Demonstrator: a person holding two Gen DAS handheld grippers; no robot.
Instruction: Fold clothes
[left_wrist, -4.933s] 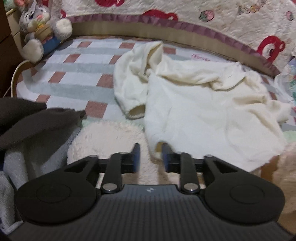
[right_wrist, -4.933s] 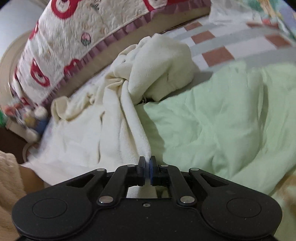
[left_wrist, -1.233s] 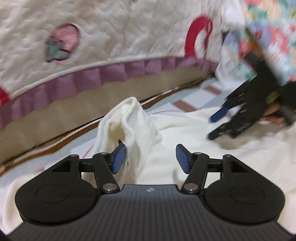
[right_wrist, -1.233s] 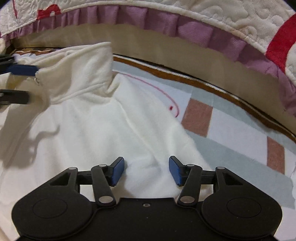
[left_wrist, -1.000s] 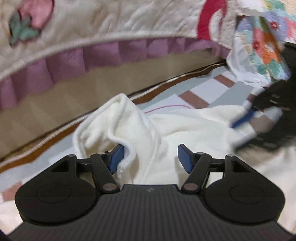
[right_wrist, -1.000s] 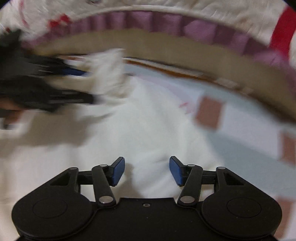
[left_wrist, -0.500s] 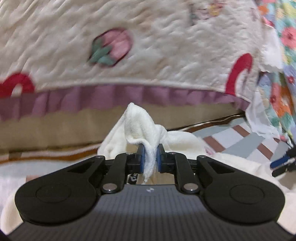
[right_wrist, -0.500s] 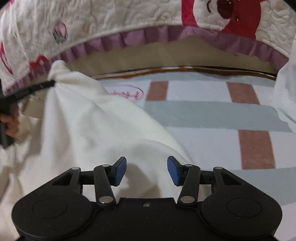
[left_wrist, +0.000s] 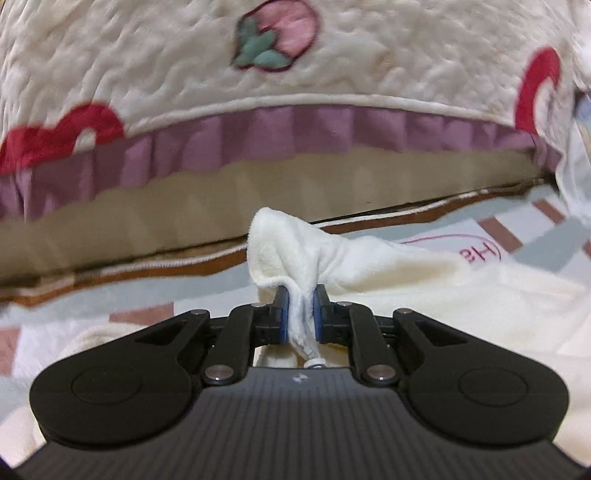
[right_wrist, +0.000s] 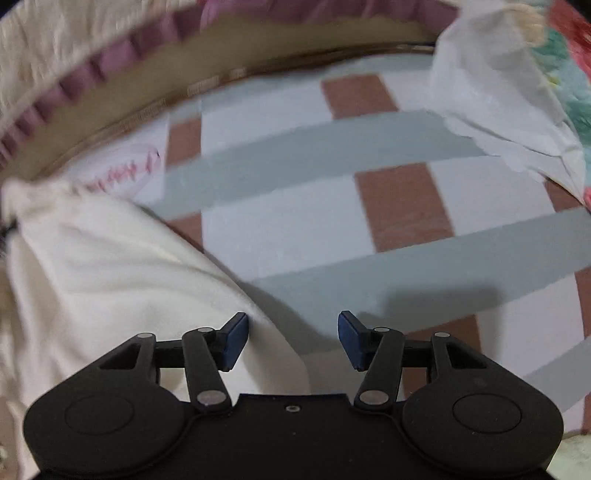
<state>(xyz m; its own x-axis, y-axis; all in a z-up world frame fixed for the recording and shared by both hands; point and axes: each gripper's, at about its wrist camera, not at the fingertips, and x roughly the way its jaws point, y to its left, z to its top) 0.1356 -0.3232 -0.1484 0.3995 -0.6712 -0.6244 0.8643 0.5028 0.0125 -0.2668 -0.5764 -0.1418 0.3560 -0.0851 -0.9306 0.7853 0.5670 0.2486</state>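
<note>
A cream fleece garment (left_wrist: 424, 280) lies spread on the checked bed sheet (left_wrist: 532, 236). My left gripper (left_wrist: 300, 314) is shut on a bunched corner of it, and a tuft of fleece sticks up above the blue pads. In the right wrist view the same cream garment (right_wrist: 110, 273) fills the left side, its edge running down to the left blue pad. My right gripper (right_wrist: 293, 338) is open just above the sheet (right_wrist: 295, 214), with the garment's edge and bare sheet between its fingers.
A quilted cream bed surround with red and pink motifs and a purple frill (left_wrist: 295, 129) rises right behind the garment. A white cloth and a floral quilt (right_wrist: 517, 99) lie at the right of the sheet.
My left gripper has stayed shut on the garment corner and dropped lower toward the sheet. My right gripper, still open, has swung right so more bare sheet shows.
</note>
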